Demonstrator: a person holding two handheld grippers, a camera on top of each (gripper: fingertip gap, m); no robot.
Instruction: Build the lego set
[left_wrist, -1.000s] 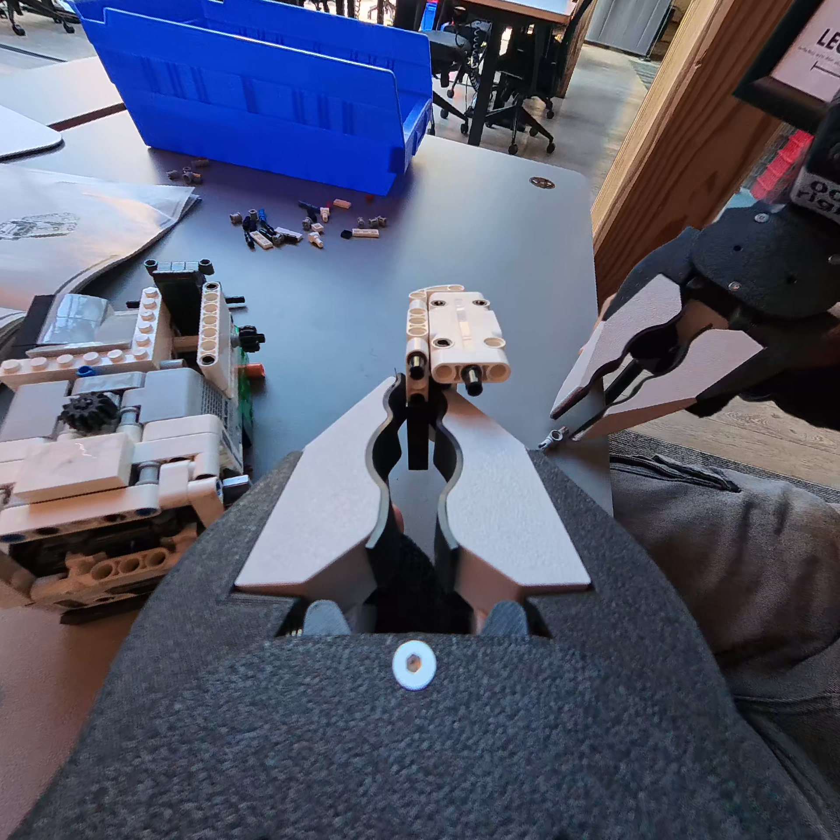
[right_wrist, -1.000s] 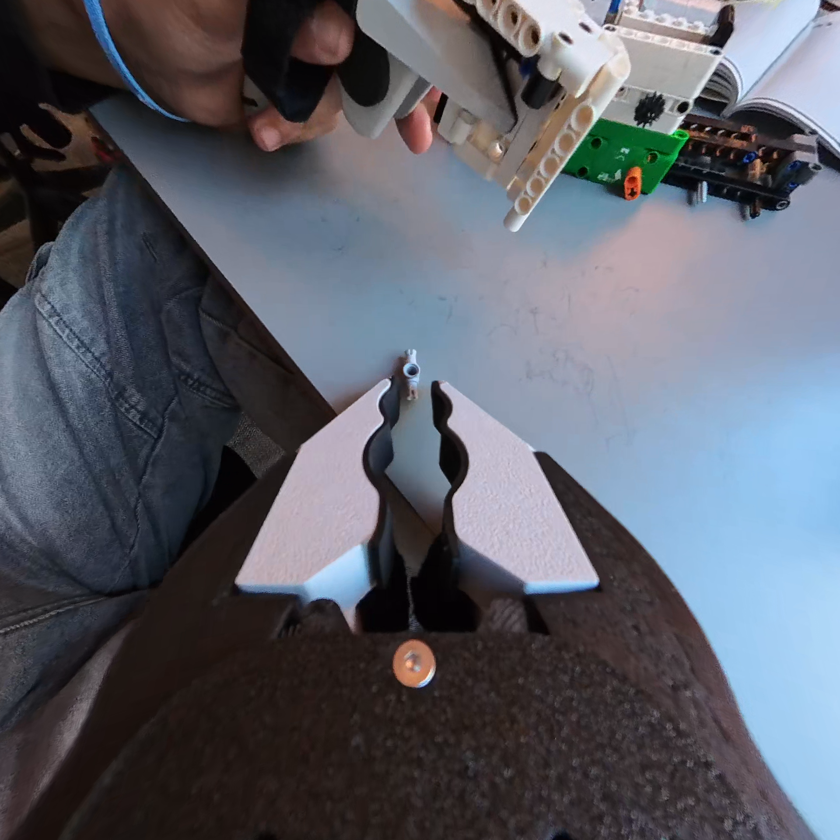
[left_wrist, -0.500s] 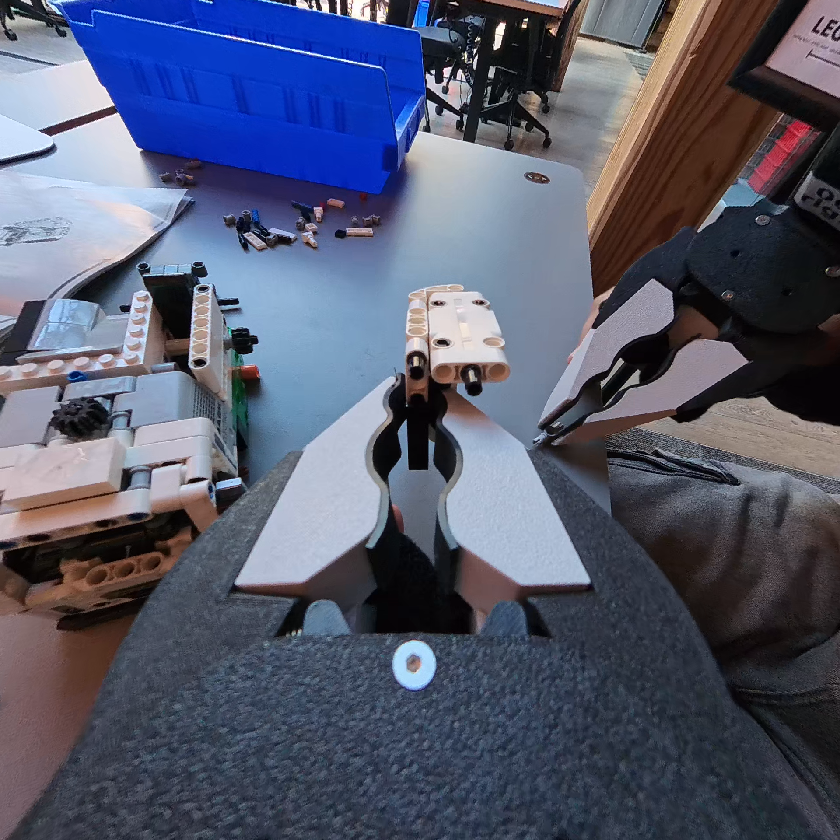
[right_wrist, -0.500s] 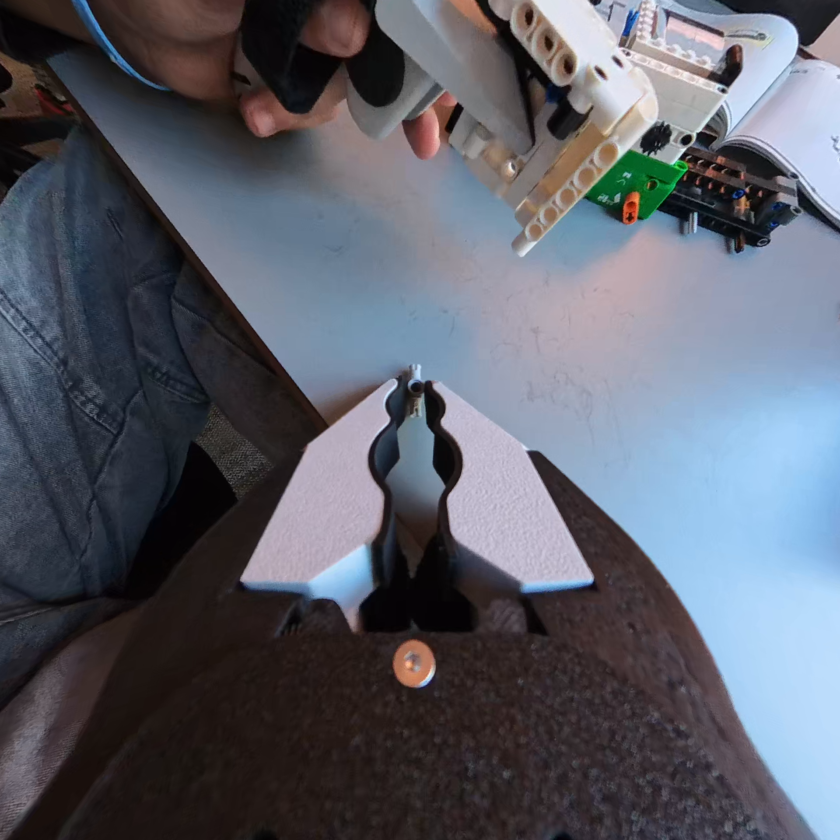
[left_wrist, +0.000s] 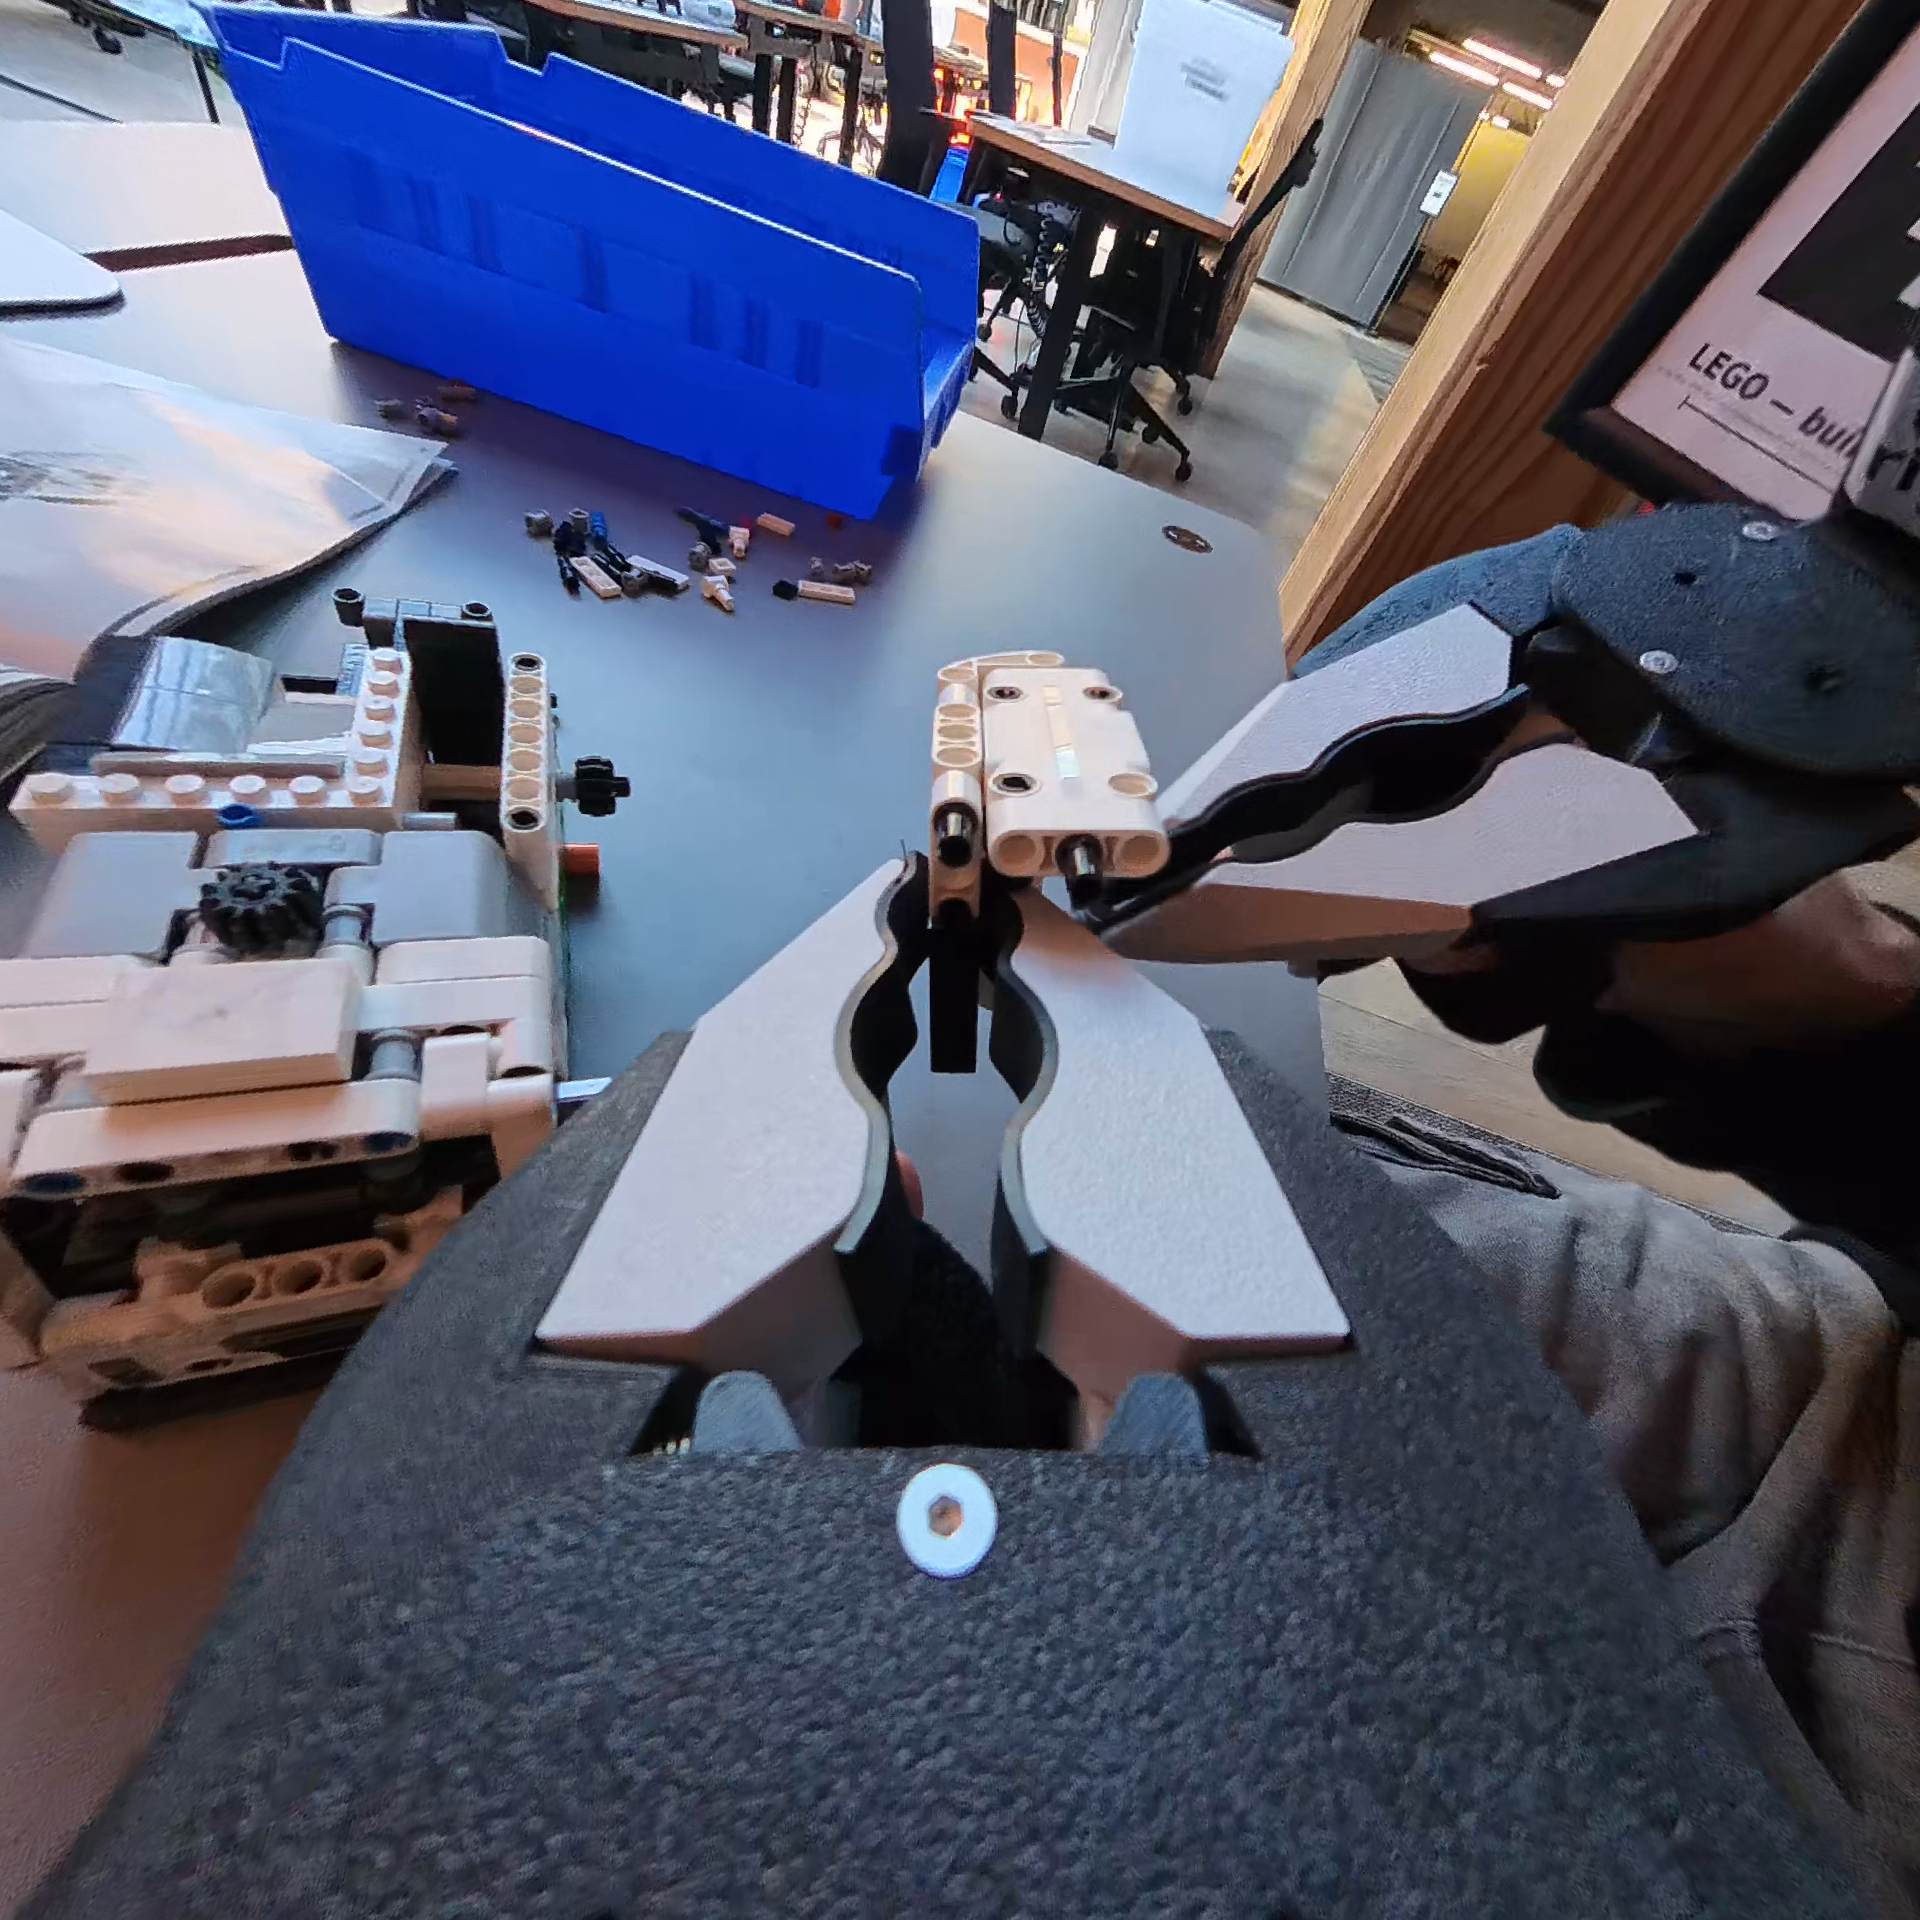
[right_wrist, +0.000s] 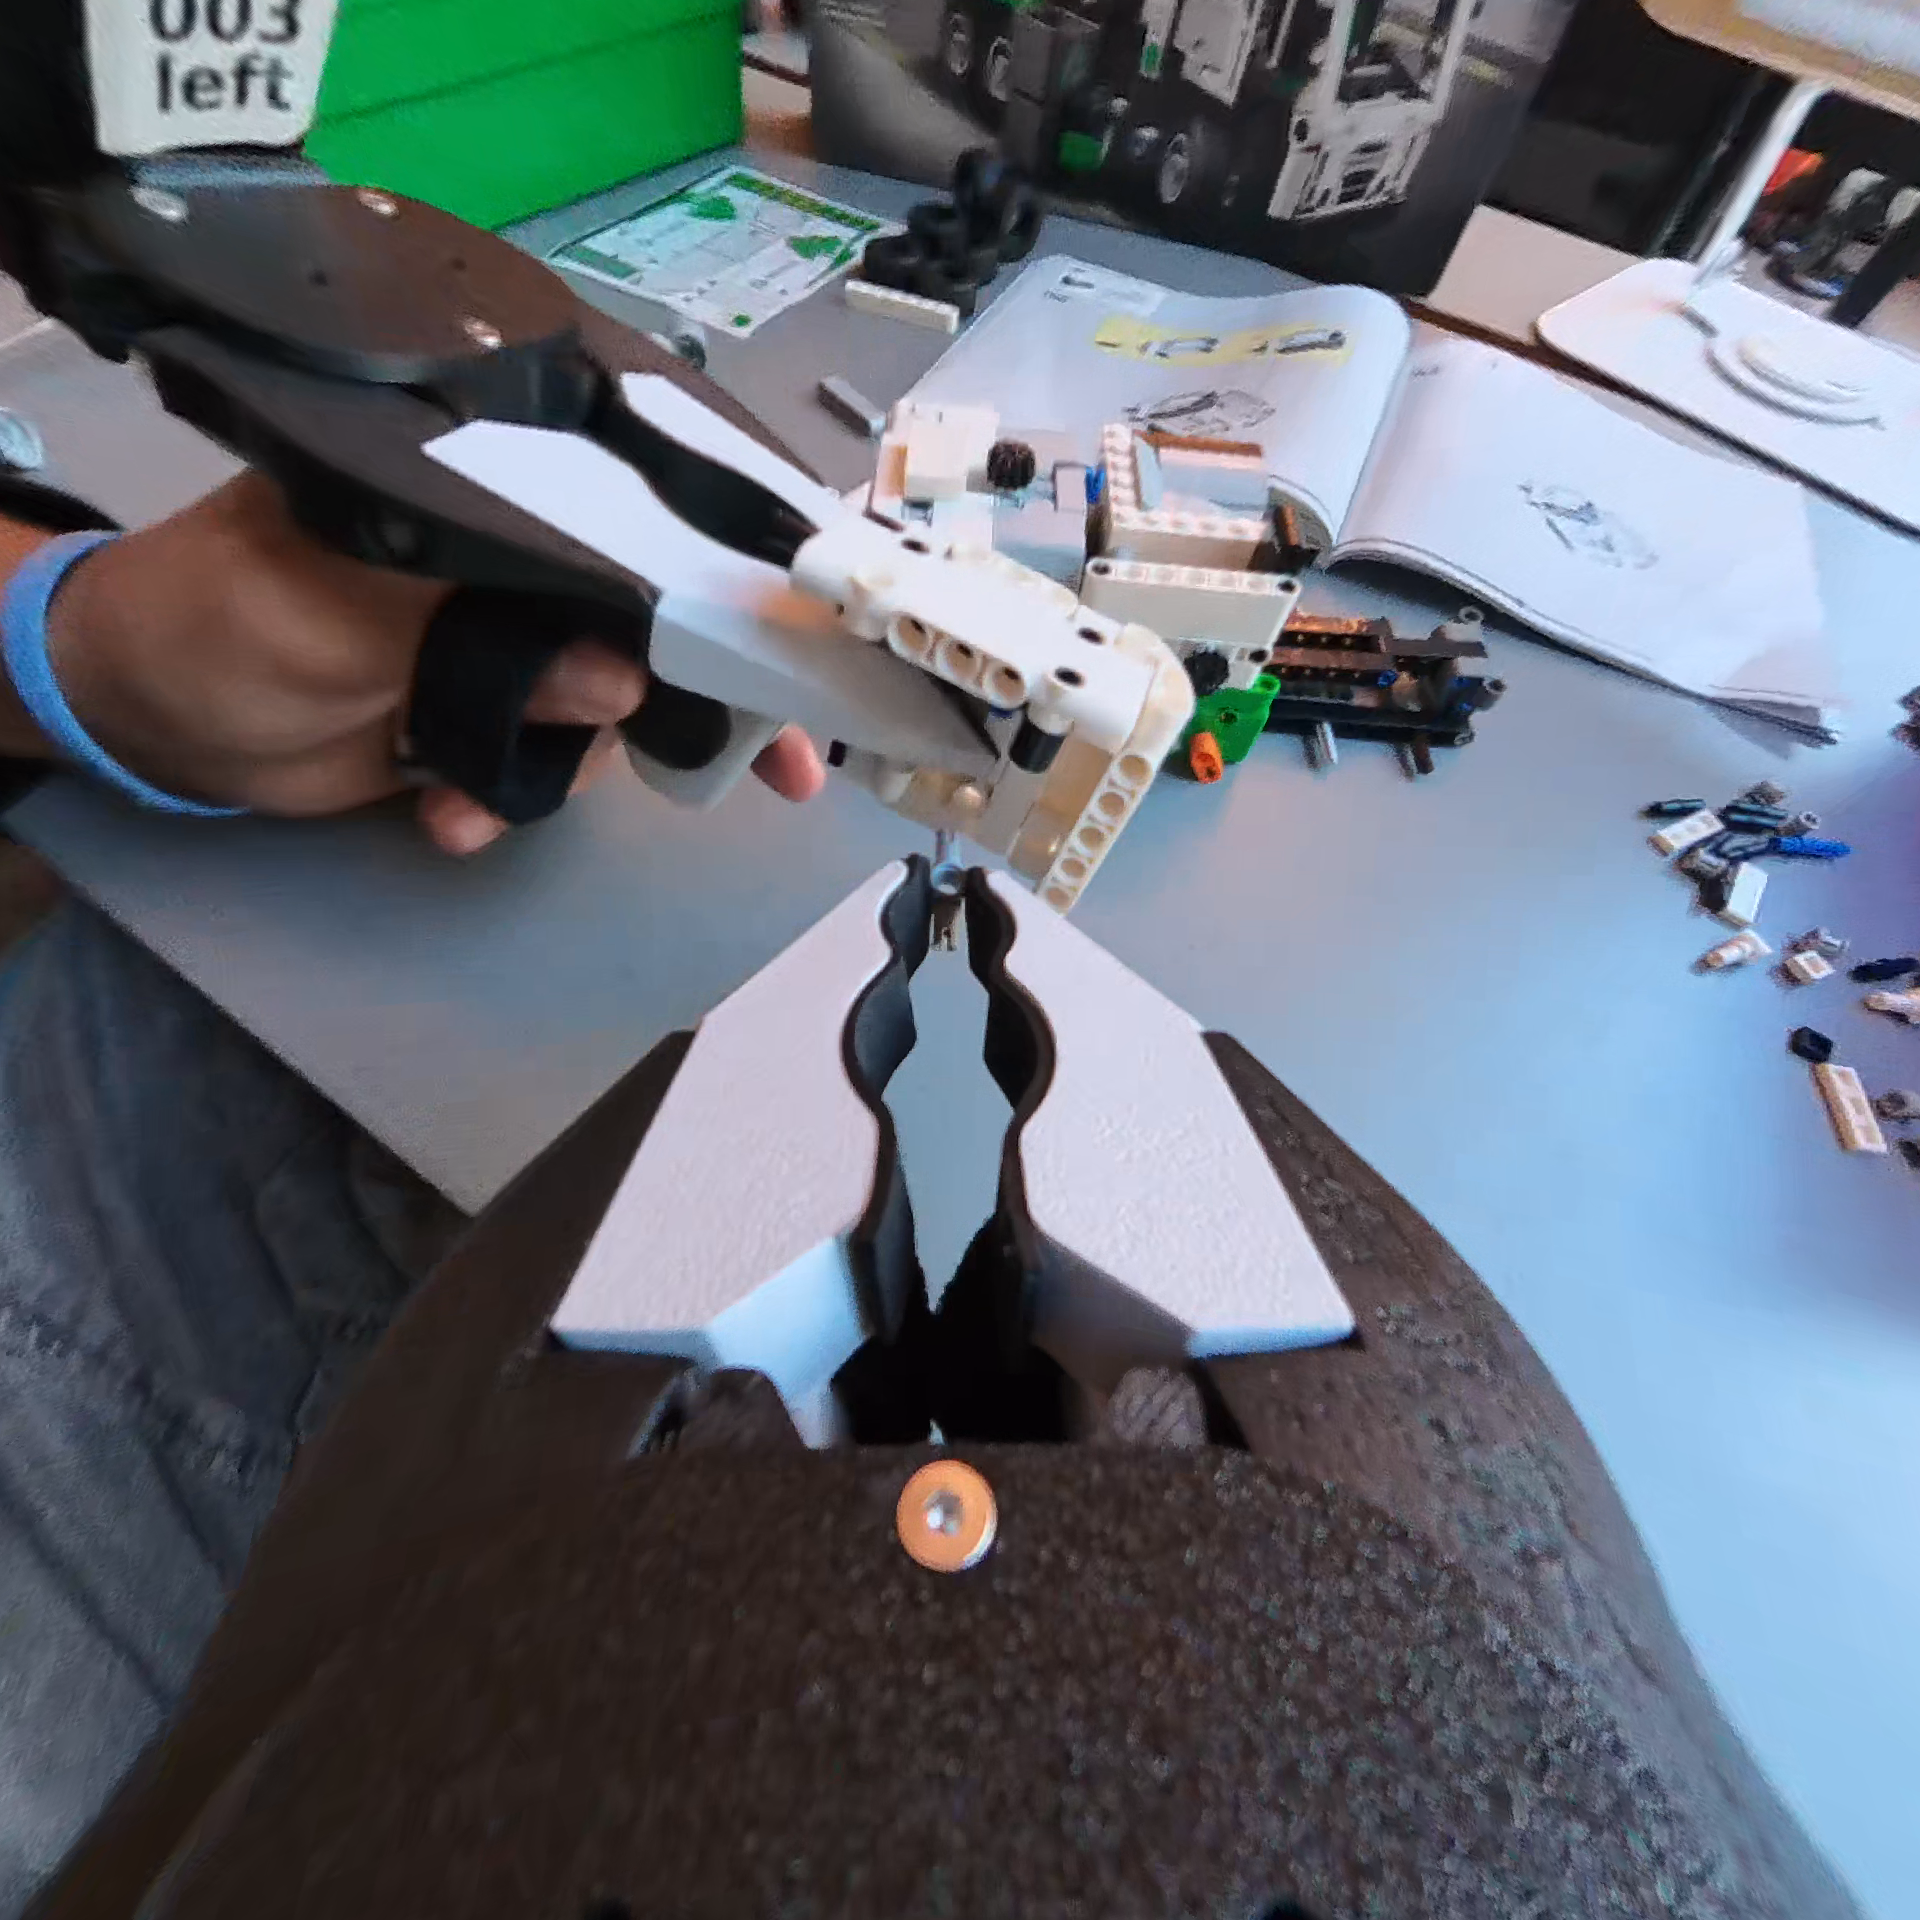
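Left tongs (left_wrist: 954, 904) clamped closed, pointing forward; right tongs (right_wrist: 943, 891) pinched closed, tips meeting the left's.

Dark table (left_wrist: 852, 665) with loose pieces (left_wrist: 665, 566)

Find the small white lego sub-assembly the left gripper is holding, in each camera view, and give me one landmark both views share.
Left wrist view: the white sub-assembly sits just above centre, at the left gripper fingers.
Right wrist view: it is centre, slightly high, just above the right gripper.
Shared landmark: the large partly built model on the table.
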